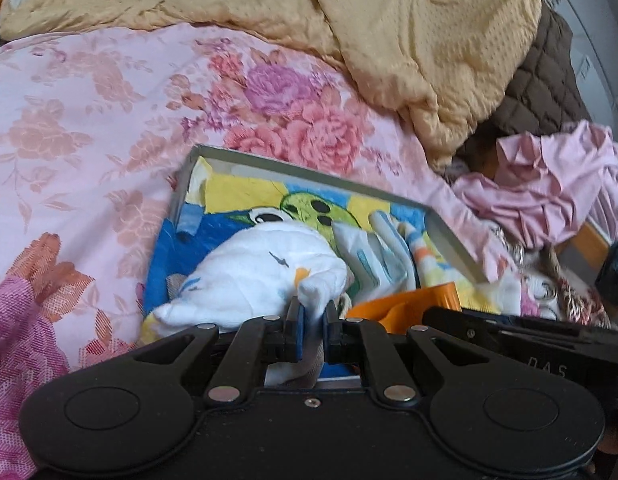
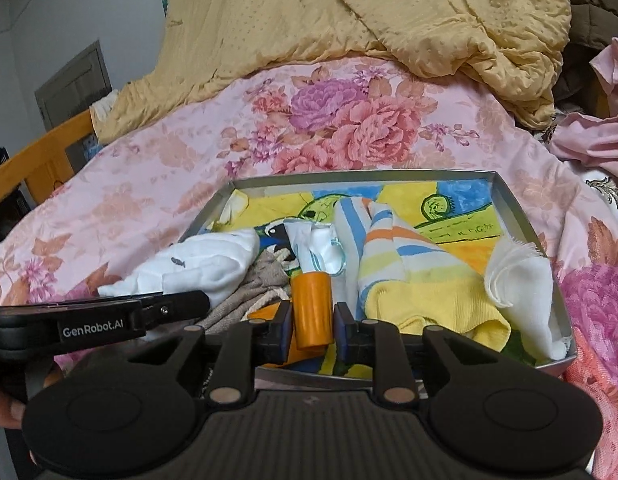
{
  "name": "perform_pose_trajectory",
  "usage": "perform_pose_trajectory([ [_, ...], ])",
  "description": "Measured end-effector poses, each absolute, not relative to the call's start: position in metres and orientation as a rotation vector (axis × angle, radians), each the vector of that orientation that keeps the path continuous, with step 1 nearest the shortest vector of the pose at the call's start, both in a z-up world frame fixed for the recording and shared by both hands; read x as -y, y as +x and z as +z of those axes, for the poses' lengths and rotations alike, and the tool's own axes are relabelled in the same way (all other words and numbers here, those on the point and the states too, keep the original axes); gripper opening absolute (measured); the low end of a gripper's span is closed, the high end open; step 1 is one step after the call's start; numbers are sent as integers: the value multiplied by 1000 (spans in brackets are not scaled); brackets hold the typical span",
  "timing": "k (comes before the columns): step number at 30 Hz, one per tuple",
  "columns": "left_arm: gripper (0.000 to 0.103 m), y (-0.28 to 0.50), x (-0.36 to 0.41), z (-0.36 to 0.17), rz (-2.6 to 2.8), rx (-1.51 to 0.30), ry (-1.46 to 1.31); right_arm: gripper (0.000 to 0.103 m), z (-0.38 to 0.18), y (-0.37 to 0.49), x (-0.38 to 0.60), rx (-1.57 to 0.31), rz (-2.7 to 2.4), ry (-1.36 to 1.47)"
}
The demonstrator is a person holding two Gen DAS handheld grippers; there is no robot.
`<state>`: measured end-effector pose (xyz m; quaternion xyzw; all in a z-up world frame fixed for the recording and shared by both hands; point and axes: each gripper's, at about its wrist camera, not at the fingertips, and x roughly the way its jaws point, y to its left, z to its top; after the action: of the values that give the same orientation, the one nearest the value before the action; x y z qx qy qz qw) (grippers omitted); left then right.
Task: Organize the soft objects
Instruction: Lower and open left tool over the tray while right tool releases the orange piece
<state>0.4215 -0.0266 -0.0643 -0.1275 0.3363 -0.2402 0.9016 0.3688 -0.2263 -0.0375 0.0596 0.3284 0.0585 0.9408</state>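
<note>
Both grippers are working over the grey tray (image 2: 521, 216), which lies on the floral bedsheet (image 2: 157, 168) in the lower centre of each view. My left gripper (image 1: 313, 320) is pressed together on a corner of the white cloth (image 1: 265, 272) with small fish prints; the bulk of that cloth lies on the tray's left side. My right gripper (image 2: 312, 326) pinches the orange piece (image 2: 311, 304) — cloth roll or stiffer object, I cannot tell — at the tray's near edge, beside the beige drawstring pouch (image 2: 249, 292). Also in the tray: a striped cloth (image 2: 393, 256) in the middle, a yellow knit cloth (image 2: 441, 304) below it, a frayed white cloth (image 2: 517, 276) at the right wall. Judgement: the step in hand is arranging these pieces inside the tray. To do it well I would lift the white cloth straight up before moving it sideways, so it does not drag the pouch, and keep the two grippers apart — they sit close at the near edge. The thin pinch on the corner may slip; regrip deeper if it does.
</note>
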Motion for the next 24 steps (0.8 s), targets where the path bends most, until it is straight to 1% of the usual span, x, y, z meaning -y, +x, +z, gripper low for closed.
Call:
perform_pose_trajectory([
  [2, 10, 421, 28, -66, -497, -698, -255, 25, -38, 369, 227, -675, 110, 119],
  [8, 11, 421, 27, -65, -492, -698, -264, 32, -34, 366, 230, -652, 84, 99],
  [10, 14, 420, 28, -64, -487, -692, -260, 44, -33, 364, 228, -642, 72, 81],
  [13, 24, 416, 31, -60, -485, -681, -246, 48, -31, 362, 225, -630, 50, 41],
  [15, 35, 413, 32, -57, -488, -673, -240, 50, -30, 360, 224, -623, 40, 22],
  [20, 44, 406, 36, -53, -483, -662, -219, 55, -28, 356, 225, -612, 21, 4],
  [24, 53, 401, 35, -50, -472, -652, -219, 64, -22, 349, 230, -596, 8, 16],
])
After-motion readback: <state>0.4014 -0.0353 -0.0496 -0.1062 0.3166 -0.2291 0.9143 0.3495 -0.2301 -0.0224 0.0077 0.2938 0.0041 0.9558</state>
